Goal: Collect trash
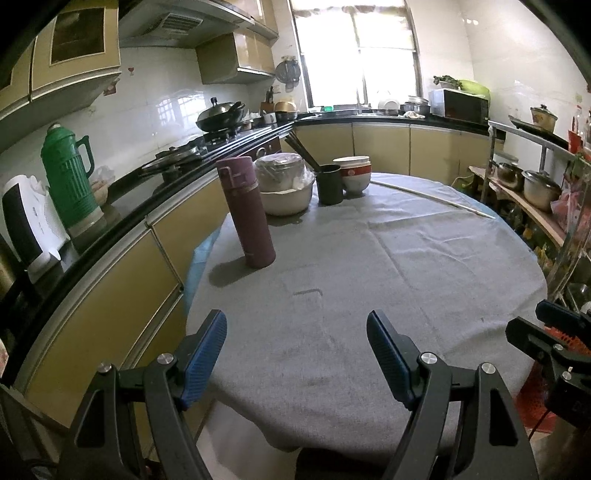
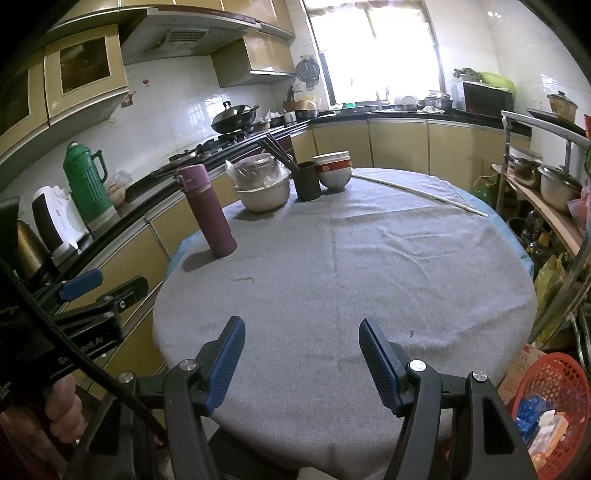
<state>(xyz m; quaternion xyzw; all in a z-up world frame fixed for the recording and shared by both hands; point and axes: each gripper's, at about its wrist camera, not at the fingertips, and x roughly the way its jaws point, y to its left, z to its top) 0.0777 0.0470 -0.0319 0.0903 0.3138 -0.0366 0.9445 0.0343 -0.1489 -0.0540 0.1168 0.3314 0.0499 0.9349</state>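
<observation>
Left gripper (image 1: 297, 343) and right gripper (image 2: 301, 350) hover with jaws spread wide, empty, above the grey tablecloth (image 2: 369, 266).

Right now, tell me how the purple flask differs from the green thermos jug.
The purple flask stands on the grey-clothed table; the green thermos jug stands on the black counter. The flask is slim and smooth; the jug is broader, ribbed, with a side handle. Both stand upright and capped.

Home kitchen. Evidence: wok (image 1: 221, 117) on gas stove, range hood (image 1: 173, 27) above, yellow cabinets (image 1: 380, 147), microwave (image 1: 460, 105), pots on shelf (image 1: 541, 188), cloth-covered dining table (image 1: 369, 277) carrying bowls (image 1: 354, 173).
</observation>
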